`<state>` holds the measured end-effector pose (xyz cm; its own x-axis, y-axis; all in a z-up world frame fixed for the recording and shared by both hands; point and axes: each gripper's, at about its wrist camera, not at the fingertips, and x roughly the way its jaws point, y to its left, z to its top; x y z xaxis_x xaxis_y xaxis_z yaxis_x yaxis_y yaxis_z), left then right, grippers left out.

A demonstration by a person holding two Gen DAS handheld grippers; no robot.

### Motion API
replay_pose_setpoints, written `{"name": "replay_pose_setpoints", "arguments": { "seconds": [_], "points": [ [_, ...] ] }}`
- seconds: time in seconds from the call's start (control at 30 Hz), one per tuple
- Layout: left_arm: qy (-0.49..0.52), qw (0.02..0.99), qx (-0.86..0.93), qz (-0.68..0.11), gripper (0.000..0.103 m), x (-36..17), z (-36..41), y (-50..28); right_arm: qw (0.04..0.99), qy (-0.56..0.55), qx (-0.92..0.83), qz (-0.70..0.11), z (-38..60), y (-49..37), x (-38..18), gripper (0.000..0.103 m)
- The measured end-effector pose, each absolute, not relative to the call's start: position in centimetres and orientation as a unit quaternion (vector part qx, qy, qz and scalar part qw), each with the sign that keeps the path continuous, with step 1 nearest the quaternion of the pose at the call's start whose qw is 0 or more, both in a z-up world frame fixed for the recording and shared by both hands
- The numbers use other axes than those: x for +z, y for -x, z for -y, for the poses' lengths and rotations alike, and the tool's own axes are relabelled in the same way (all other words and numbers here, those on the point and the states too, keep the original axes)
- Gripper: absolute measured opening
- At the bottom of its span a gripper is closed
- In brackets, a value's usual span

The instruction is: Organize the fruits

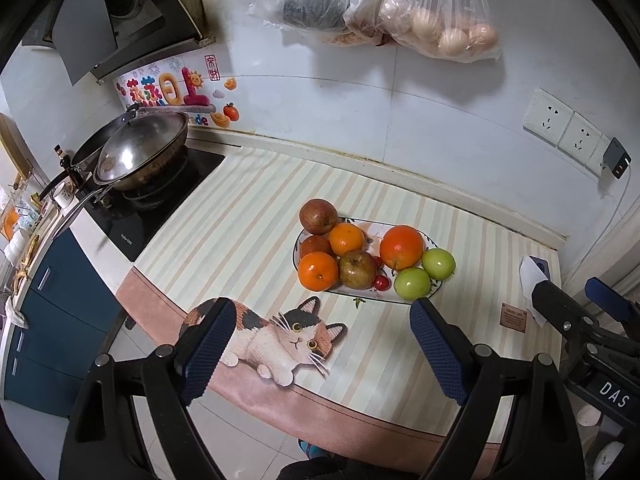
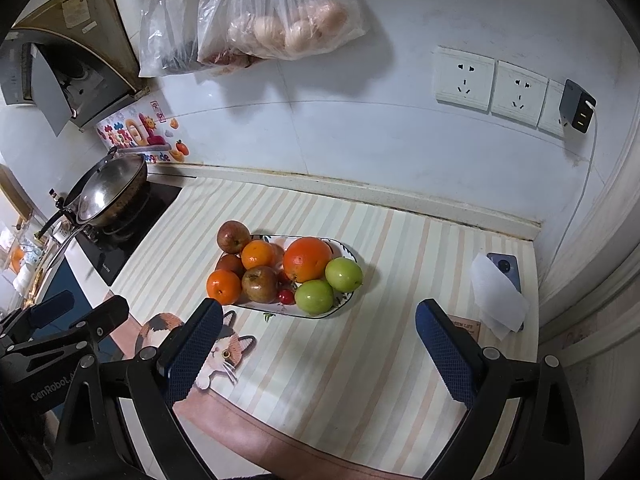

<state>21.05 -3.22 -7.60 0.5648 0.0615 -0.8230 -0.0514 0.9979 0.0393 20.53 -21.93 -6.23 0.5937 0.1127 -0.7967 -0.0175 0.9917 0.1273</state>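
An oval white plate [image 1: 434, 285] [image 2: 348, 300] sits on the striped mat. It holds a large orange [image 1: 401, 247] [image 2: 307, 259], two smaller oranges [image 1: 318, 271] [image 2: 223, 286], two green apples [image 1: 412, 283] [image 2: 314, 296], brownish-red apples [image 1: 357, 269] [image 2: 259, 283] and small red cherries [image 1: 382, 282] [image 2: 285, 296]. One red apple [image 1: 318, 216] [image 2: 233, 236] rests at the plate's far left rim. My left gripper [image 1: 322, 346] is open and empty, hovering in front of the plate. My right gripper [image 2: 320, 350] is open and empty, also in front of the plate.
A wok with lid [image 1: 140, 156] [image 2: 108, 192] sits on the cooktop at left. A phone under a white tissue [image 2: 500, 292] [image 1: 534, 286] lies at right. Plastic bags [image 1: 420, 12] [image 2: 280, 20] hang on the wall. Wall sockets [image 2: 492, 84] with a charger are at right. A cat print [image 1: 280, 340] marks the mat's front.
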Motion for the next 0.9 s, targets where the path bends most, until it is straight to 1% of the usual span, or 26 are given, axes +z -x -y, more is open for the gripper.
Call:
{"name": "replay_pose_setpoints", "arguments": {
  "seconds": [0.9],
  "points": [
    [0.002, 0.891, 0.033, -0.452, 0.089, -6.3, 3.1, -19.7, 0.894, -0.051, 0.047, -0.443, 21.1, -19.2, -5.6, 0.099]
  ]
}}
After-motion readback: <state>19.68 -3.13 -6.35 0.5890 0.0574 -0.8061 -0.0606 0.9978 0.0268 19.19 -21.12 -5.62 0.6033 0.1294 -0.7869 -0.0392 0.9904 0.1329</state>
